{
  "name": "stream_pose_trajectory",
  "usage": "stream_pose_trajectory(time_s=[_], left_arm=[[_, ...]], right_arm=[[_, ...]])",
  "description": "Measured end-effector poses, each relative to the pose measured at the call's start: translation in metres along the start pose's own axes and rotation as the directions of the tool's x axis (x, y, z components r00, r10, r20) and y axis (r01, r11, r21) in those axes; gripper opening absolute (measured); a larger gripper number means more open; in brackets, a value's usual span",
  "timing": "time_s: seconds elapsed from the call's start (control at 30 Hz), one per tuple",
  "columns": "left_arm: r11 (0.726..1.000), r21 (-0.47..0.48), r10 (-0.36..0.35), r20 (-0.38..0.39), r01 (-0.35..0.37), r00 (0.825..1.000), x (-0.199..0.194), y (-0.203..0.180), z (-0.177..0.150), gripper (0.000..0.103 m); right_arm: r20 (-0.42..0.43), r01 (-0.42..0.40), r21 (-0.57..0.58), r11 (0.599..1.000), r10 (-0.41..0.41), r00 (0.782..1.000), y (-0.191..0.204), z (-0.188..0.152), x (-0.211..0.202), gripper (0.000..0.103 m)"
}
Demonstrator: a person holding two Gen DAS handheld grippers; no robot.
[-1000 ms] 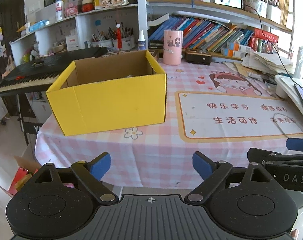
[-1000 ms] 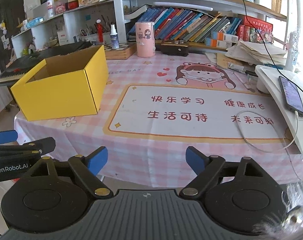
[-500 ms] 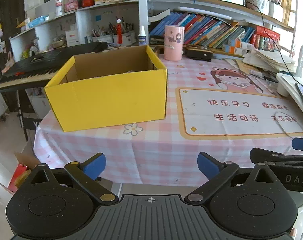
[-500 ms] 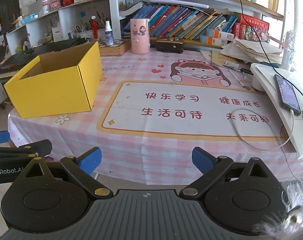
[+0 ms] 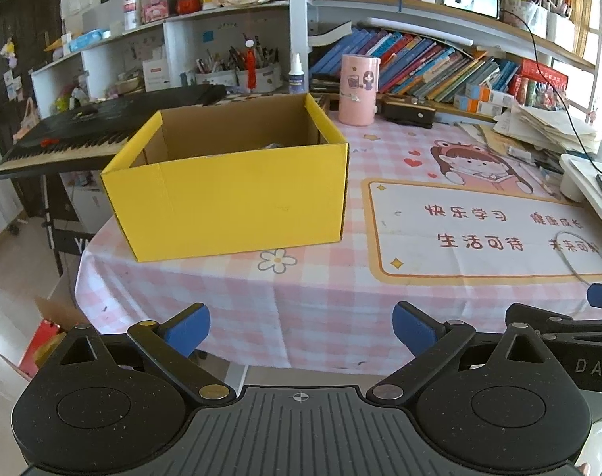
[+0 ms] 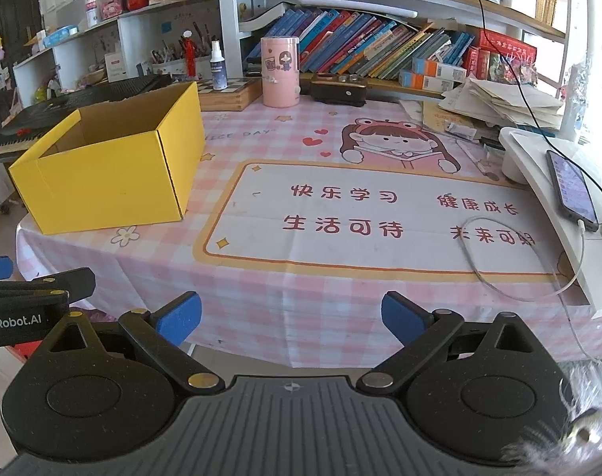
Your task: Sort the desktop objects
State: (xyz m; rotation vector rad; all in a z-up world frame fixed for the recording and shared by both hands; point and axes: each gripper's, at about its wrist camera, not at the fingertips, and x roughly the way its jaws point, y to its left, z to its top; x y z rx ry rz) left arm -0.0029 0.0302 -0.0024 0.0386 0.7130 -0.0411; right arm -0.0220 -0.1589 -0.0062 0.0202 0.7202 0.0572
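Note:
An open yellow cardboard box [image 5: 229, 194] stands on the left part of the pink checked tablecloth [image 5: 320, 289]; something small and grey shows just inside its far right corner. The box also shows in the right wrist view [image 6: 106, 182]. My left gripper [image 5: 301, 327] is open and empty, held off the table's front edge, facing the box. My right gripper [image 6: 291, 317] is open and empty, also off the front edge, facing the printed mat [image 6: 364, 214]. Each gripper shows at the edge of the other's view.
A pink cylinder [image 6: 280, 72], a dark case [image 6: 338, 89] and a spray bottle [image 6: 217, 67] stand at the back. A white stand with a phone [image 6: 570, 188] and a looped cable [image 6: 499, 254] are at the right. A keyboard [image 5: 82, 131] is left of the table.
Both grippers have drawn back slightly from the table and opened a little wider. Nothing on the table has moved.

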Motion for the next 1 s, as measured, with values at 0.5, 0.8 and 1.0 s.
stream_pose_trajectory(time_s=[0.5,0.8,1.0], left_arm=[[1.000,0.016,-0.006,-0.021,0.006,1.000,0.0034,-0.0023,-0.0001,0.100],[0.999,0.037,-0.001,-0.017,0.002,1.000,0.0037,-0.0065,-0.0005,0.100],[1.000,0.022,-0.010,-0.015,0.011,1.000,0.0064,-0.0039,0.0021,0.100]], right_arm=[[-0.001,0.001,0.000,1.000,-0.001,1.000,0.0009,0.0003,0.0004,0.098],[-0.005,-0.002,-0.001,1.000,0.002,1.000,0.0016,0.0006,0.0024,0.098],[-0.011,-0.001,0.004,1.000,0.001,1.000,0.0016,0.0014,0.0068,0.098]])
